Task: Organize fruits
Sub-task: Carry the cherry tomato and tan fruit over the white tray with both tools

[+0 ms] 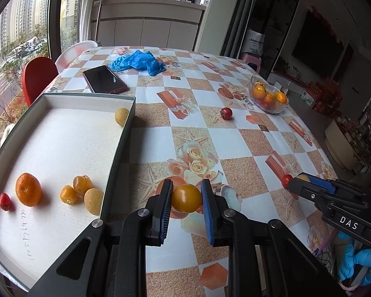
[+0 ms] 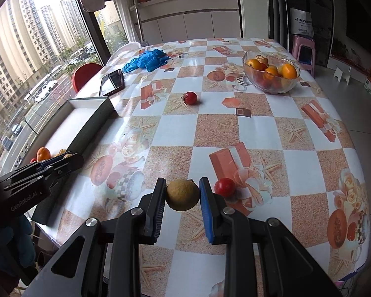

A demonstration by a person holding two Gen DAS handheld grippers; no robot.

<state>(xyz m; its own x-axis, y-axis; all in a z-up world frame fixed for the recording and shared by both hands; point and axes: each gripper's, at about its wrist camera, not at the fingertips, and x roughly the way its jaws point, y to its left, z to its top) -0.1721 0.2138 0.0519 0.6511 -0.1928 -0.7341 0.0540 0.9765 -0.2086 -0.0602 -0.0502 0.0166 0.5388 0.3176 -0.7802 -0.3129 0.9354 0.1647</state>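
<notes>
Fruits: carry step, both tongs loaded.
Left gripper [image 1: 187, 198]: clamped on orange fruit [image 1: 186, 198].
Right gripper [image 2: 183, 195]: clamped on yellow fruit [image 2: 183, 195].
Next: probably over tray [image 1: 126, 128] wall, then release.

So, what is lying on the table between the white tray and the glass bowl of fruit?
One loose red fruit on the tablecloth, nearer the glass bowl than the tray; otherwise that stretch is bare. Both wrist views show it.
</notes>
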